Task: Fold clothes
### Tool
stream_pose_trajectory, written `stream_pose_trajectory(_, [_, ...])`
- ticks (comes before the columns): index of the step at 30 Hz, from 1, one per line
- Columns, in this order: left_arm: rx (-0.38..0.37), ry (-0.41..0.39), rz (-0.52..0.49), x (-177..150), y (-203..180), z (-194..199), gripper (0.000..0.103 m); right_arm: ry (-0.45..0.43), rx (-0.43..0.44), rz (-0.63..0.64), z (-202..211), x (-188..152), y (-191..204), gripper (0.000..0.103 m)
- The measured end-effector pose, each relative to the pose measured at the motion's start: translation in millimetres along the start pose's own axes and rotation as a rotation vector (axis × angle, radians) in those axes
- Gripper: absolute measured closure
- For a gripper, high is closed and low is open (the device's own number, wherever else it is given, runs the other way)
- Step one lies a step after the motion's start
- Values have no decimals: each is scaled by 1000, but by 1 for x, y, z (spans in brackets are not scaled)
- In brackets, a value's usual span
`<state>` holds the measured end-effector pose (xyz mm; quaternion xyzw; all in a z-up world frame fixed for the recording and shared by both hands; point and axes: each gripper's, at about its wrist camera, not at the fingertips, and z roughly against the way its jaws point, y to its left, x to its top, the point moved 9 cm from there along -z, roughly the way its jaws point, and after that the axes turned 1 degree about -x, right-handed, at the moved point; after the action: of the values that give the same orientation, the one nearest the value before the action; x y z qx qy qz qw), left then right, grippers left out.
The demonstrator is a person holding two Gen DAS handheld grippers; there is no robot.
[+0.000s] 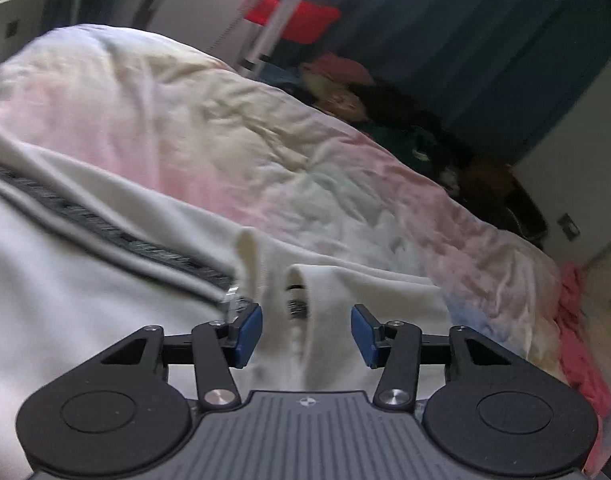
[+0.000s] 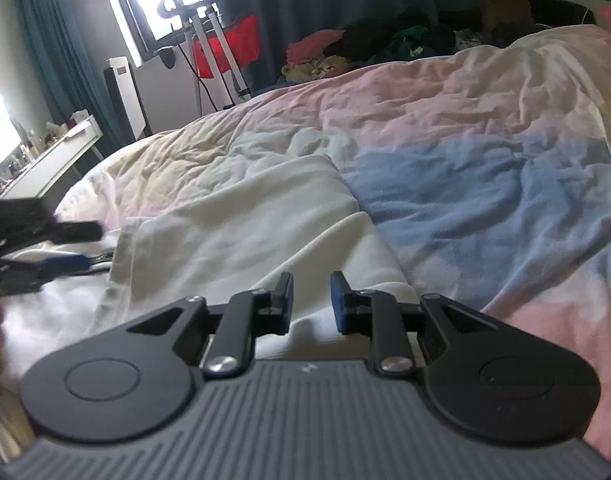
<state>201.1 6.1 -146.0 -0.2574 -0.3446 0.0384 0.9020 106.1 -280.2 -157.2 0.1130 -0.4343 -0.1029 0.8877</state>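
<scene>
A white garment [image 1: 85, 300] with a dark zipper band [image 1: 105, 228] lies on the bed. In the left wrist view my left gripper [image 1: 306, 334] is open, its blue pads on either side of the garment's collar with a label [image 1: 297, 306]. In the right wrist view the garment [image 2: 233, 216] spreads ahead and to the left. My right gripper [image 2: 311, 304] is open just above the white cloth, holding nothing. The left gripper [image 2: 45, 248] shows at the left edge of the right wrist view, low over the garment.
The bed carries a pastel pink, blue and cream duvet [image 2: 485, 152]. A pile of dark and coloured clothes [image 2: 385, 46] lies at the far side. A pink cloth [image 1: 585, 360] hangs at the bed edge. An exercise bike [image 2: 209, 40] and a white desk [image 2: 53, 156] stand beyond.
</scene>
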Motion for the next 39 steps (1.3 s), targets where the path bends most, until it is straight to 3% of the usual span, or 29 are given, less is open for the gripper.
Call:
stream_pose_trajectory(4, [-35,56,-29,-7,-4,-36,55,6,19,-6,-3,-1,3,79])
stream_pose_trajectory(8, [-63,71,4,-9,7,-62,71,22,29,11,-10,-5,9,79])
stream_pose_trajectory(10, [-50,58,8,-4,10,-64,87,28,25,19,-16,-6,11,79])
stream_pose_trajectory(12, [-29,47,-4,1,11,-64,93,27,19,27,-21,-5,13,79])
stream_pose_trajectory(20, [65,1,-168,7,-2,-63,98,37,-5,62,-36,-3,17,82])
stream_pose_trajectory(23, [95,-15,-219,9,-6,-62,93,61,-22,70,-44,-9,14,83])
stream_pose_trajectory(26, [102,-28,-186,11,-3,-47,80,56,-16,54,-43,-8,12,83])
stream_pose_trajectory(28, [104,-31,-177,9,-6,-35,60,55,-9,40,-42,-8,11,83])
stream_pose_trajectory(31, [60,-8,-155,-6,-12,-13,47,55,-5,33,-41,-8,9,83])
stream_pose_trajectory(35, [-10,33,-146,-40,-26,26,45,49,-11,38,-37,-7,8,83])
stream_pose_trajectory(39, [-3,54,-267,-69,-53,45,46,46,-6,20,-32,-7,4,83])
